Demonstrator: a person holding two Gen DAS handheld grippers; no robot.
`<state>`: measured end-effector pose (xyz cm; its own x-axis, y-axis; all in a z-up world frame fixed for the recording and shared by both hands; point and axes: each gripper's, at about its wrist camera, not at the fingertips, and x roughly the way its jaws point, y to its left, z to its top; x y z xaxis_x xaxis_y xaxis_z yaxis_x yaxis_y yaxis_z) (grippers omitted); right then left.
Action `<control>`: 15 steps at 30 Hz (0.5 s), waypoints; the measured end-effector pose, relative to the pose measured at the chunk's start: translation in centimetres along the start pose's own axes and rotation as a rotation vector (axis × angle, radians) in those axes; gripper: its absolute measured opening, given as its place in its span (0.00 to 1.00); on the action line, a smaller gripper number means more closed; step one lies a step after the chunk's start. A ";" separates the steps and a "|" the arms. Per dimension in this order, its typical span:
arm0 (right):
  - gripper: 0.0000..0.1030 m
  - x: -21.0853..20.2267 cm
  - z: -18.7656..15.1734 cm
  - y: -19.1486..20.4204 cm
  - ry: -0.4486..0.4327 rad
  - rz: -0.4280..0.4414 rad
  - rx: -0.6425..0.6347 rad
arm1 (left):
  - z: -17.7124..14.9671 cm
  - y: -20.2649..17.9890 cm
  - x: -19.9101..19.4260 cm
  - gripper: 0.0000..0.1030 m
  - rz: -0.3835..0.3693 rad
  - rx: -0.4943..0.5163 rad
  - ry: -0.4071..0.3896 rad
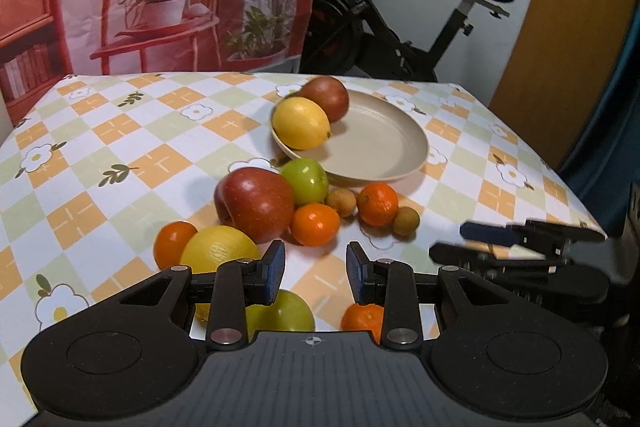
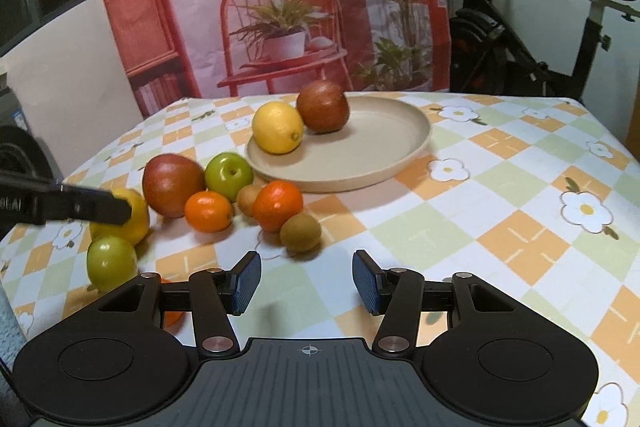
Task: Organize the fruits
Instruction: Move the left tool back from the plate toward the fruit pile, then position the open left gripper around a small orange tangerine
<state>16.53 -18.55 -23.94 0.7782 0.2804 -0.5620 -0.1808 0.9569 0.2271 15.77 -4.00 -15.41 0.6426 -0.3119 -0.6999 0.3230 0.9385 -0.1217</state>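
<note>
A beige plate [image 2: 384,155] sits toward the far edge of the surface [image 2: 500,195], which is covered in a checked cloth with flowers, and two fruits already lie in the plate's left part: a yellow lemon [image 2: 277,127] and, touching it on the far side, a dark red apple [image 2: 323,106]. The rest of the plate is bare. Just in front of the plate's left rim lies a loose cluster of fruit on the cloth: a green apple [image 2: 229,175] nearly touching the rim, a large red apple [image 2: 173,185] to its left, an orange tangerine [image 2: 208,211] in front of those two, a second tangerine [image 2: 278,205] to the right, a small brown fruit [image 2: 249,200] tucked between the tangerines, and another brown fruit [image 2: 300,232] nearest the right gripper. Further left, near the surface's left edge, are a second lemon [image 2: 132,223] and a second green apple [image 2: 112,262]. The left gripper [image 1: 316,275] hovers over this near-left group, its jaws partly apart with nothing between them; a further tangerine [image 1: 362,319] shows just beneath its right finger. The right gripper [image 2: 306,281] hangs above bare cloth in front of the cluster, jaws likewise parted and gripping nothing.
</note>
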 end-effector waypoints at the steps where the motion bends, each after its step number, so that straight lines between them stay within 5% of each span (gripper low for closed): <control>1: 0.47 -0.1 0.1 -0.1 -0.002 -0.004 0.004 | -0.1 -0.1 0.1 0.34 -0.006 0.005 0.008; 15: 0.46 -0.6 0.3 0.1 -0.007 -0.024 0.014 | -0.8 -1.5 1.0 0.34 -0.048 0.081 0.073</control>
<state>16.22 -18.60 -23.39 0.7867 0.2566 -0.5615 -0.1535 0.9622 0.2248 15.33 -5.61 -16.50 0.5737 -0.3417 -0.7444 0.4088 0.9070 -0.1014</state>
